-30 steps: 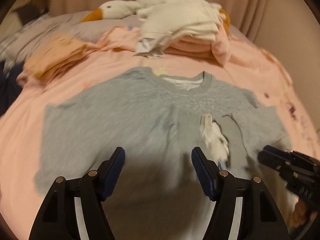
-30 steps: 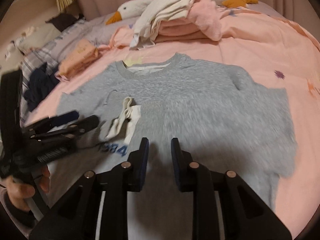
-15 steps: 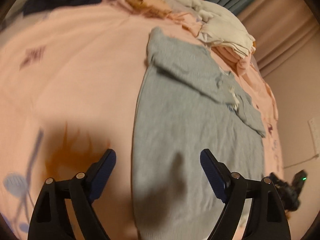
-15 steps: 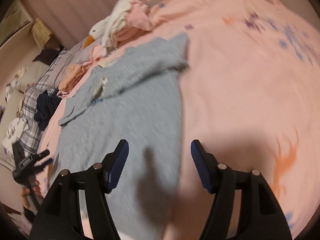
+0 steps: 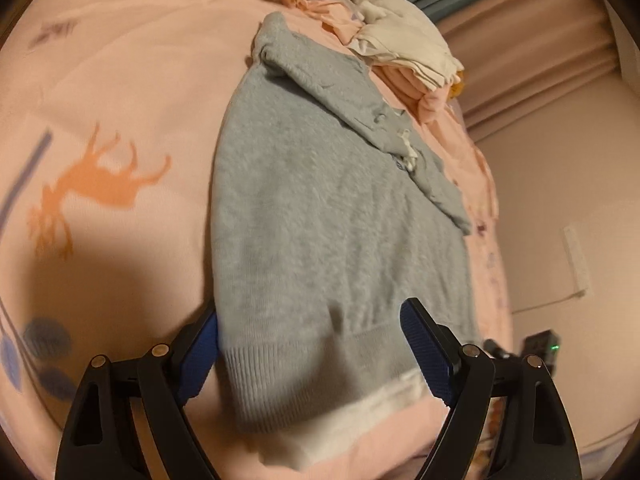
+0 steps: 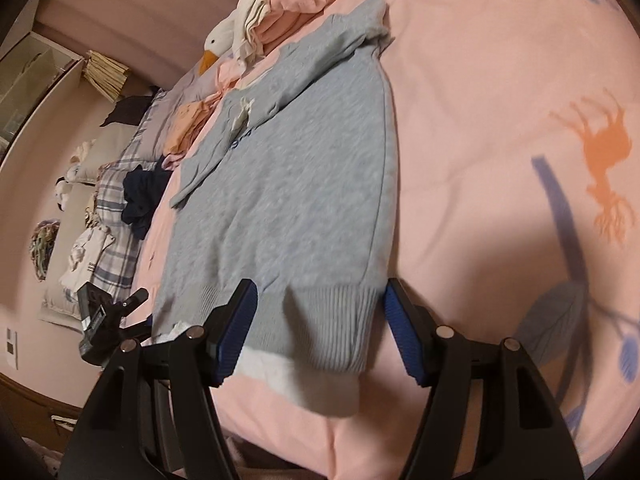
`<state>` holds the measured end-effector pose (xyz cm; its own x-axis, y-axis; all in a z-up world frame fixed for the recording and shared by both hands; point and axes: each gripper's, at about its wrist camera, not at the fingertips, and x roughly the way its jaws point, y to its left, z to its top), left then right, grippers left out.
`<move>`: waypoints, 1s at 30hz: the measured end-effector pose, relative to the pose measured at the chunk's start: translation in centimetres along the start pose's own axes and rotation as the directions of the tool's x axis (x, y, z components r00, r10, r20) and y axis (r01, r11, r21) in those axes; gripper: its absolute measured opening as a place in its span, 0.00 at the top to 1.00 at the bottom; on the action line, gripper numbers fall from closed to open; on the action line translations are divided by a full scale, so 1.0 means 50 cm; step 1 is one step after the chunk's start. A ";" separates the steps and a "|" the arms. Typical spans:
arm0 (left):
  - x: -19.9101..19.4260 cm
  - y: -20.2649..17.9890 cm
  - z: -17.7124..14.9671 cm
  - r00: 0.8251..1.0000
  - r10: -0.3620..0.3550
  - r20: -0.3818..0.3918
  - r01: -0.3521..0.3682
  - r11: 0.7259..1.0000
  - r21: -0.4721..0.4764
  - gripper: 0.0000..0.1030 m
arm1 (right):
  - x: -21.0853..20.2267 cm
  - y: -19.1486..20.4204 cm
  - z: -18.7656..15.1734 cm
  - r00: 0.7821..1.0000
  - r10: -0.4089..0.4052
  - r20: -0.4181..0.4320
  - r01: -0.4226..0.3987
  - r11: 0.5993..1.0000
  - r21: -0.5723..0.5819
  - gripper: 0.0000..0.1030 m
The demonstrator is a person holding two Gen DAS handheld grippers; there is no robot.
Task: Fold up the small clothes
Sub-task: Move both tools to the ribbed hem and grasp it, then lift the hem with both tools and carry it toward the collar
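A grey sweater (image 5: 320, 208) lies flat on the pink bedspread (image 5: 120, 80), both sleeves folded across its chest and a white under-hem (image 5: 384, 400) showing below the ribbed edge. My left gripper (image 5: 312, 344) stands open over one hem corner, with the ribbed fabric between its blue pads (image 5: 424, 344) but not pinched. In the right wrist view the sweater (image 6: 304, 184) runs away from me. My right gripper (image 6: 318, 324) is open astride the other hem corner. Each gripper shows at the edge of the other's view, the right gripper (image 5: 540, 344) and the left gripper (image 6: 108, 320).
Beyond the collar sits a stack of folded white and pink clothes (image 5: 404, 48) with a goose plush (image 6: 218, 40). A dark garment (image 6: 144, 196) and plaid bedding (image 6: 112, 216) lie past the sweater's far side. A wall (image 5: 560, 180) borders the bed.
Both grippers have swung from over the sweater's chest out to its hem corners and rolled. The right jaws, nearly shut a second ago, now stand open; the left jaws have widened.
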<state>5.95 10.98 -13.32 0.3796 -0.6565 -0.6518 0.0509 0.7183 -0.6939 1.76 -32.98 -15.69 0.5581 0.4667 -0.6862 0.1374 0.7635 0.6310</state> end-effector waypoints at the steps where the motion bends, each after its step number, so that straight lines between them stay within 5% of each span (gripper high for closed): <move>1: -0.003 0.003 -0.003 1.000 -0.019 -0.001 0.019 1.000 -0.012 0.18 | -0.001 -0.001 -0.004 1.000 0.017 0.002 -0.017 1.000 0.013 0.36; 12: 0.035 -0.031 0.012 1.000 0.014 0.025 -0.015 0.999 0.044 0.18 | 0.041 0.012 0.010 0.995 0.096 0.027 -0.097 0.994 0.055 0.38; 15: 0.042 -0.042 0.012 0.999 0.024 0.030 -0.025 0.998 0.061 0.20 | 0.051 0.020 0.014 0.996 0.083 0.032 -0.084 0.995 0.051 0.45; 19: 0.045 -0.036 0.000 1.000 0.007 0.011 -0.007 0.999 0.047 0.37 | 0.042 0.014 0.003 0.997 0.076 0.015 -0.076 0.996 0.037 0.58; 24: 0.052 -0.040 -0.006 1.000 0.025 0.011 -0.026 0.998 0.062 0.39 | 0.043 -0.004 -0.003 0.998 0.067 0.020 -0.068 0.996 0.056 0.72; 27: 0.059 -0.037 0.001 0.999 0.054 -0.005 -0.053 0.997 0.050 0.71 | 0.045 -0.007 0.001 0.997 0.063 0.038 -0.066 0.994 0.084 0.76; 30: 0.051 -0.025 0.004 0.999 0.054 -0.001 -0.054 0.998 0.018 0.84 | 0.043 0.000 0.001 0.997 0.057 0.049 -0.061 0.994 0.087 0.81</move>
<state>7.02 8.43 -14.06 0.3806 -0.6169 -0.6889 0.0466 0.7568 -0.6520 3.01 -32.01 -17.17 0.6047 0.4864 -0.6306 0.1738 0.6922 0.7005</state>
